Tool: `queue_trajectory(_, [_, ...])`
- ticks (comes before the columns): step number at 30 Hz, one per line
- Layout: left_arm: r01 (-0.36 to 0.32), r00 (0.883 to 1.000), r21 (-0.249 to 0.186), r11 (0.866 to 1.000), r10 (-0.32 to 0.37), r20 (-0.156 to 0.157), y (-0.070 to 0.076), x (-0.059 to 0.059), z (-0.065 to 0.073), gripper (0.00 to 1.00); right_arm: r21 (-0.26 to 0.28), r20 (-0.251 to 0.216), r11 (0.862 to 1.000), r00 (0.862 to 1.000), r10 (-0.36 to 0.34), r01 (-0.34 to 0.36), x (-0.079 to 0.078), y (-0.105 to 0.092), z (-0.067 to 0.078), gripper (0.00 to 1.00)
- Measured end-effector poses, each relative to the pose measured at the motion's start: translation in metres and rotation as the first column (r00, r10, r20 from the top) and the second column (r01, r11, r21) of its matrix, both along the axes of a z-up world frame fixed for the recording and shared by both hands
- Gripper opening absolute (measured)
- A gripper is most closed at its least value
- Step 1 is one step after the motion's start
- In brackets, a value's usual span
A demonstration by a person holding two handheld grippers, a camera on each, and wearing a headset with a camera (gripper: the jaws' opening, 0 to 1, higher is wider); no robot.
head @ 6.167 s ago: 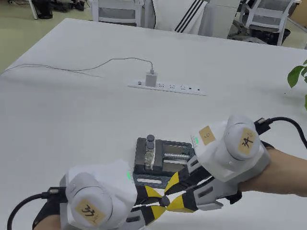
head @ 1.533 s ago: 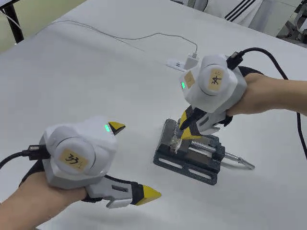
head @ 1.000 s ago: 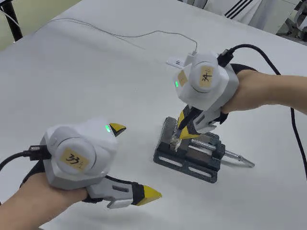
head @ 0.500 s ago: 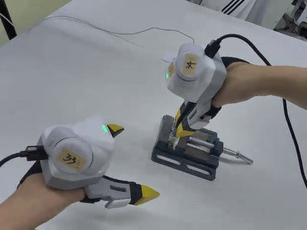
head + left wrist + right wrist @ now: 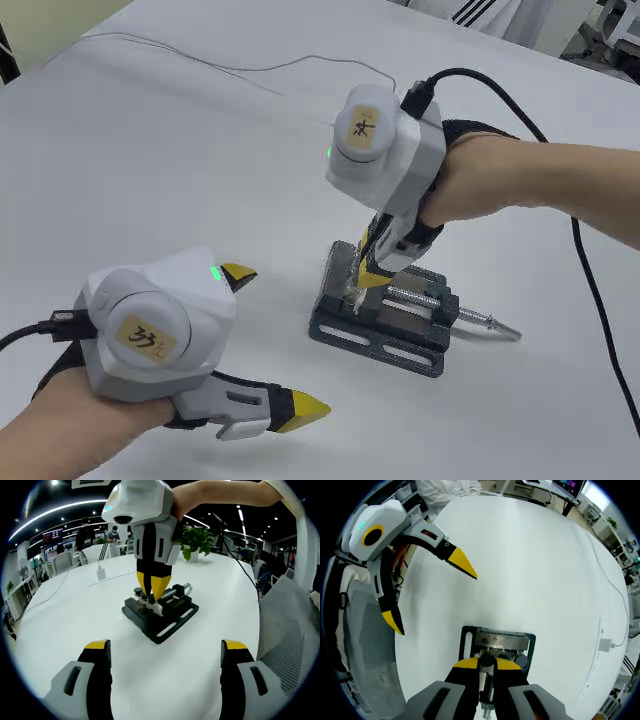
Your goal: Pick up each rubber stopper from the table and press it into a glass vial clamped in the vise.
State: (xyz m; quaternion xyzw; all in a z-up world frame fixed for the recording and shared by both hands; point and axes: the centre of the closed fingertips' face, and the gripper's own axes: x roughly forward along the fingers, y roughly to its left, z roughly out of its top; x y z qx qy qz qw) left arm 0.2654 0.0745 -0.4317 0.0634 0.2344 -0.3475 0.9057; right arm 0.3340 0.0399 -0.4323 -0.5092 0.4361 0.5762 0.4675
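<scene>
Stopper [image 5: 486,658] sat pinched in our right gripper [image 5: 364,279] over the vise [image 5: 385,335]; our left gripper [image 5: 275,340] gaped wide. Crooked pushing could crack the vial [image 5: 350,291].

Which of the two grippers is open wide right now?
The left gripper, away from the vise, jaws spread wide; the right gripper is shut on a rubber stopper there.

The bench [image 5: 180,150] is plain white. The vise [image 5: 378,338] is dark grey, near black, with a silvery screw [image 5: 485,322]. The left gripper [image 5: 280,338] and the right gripper [image 5: 358,283] alike have white and pale grey bodies, black jaws tipped in yellow, a small green light — and a tan label with black handwriting. The rubber stopper [image 5: 486,658] is dark grey. The right gripper's cable [image 5: 590,300] is black.
</scene>
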Motion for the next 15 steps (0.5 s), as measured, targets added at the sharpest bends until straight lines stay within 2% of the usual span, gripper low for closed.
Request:
queue_trajectory(4, [0.005,1.000,0.001,1.000,-0.005,-0.003,-0.0011,-0.0005,-0.0014,0.89,-0.003,-0.011,0.999,0.999,-0.039,0.039,-0.0002,0.0000,0.0001,0.04])
queue_trajectory(15, [0.011,1.000,0.005,1.000,-0.011,-0.003,-0.0038,-0.0005,-0.0021,0.89,0.017,-0.024,0.999,0.998,0.050,-0.049,-0.0011,-0.0012,0.0005,0.06])
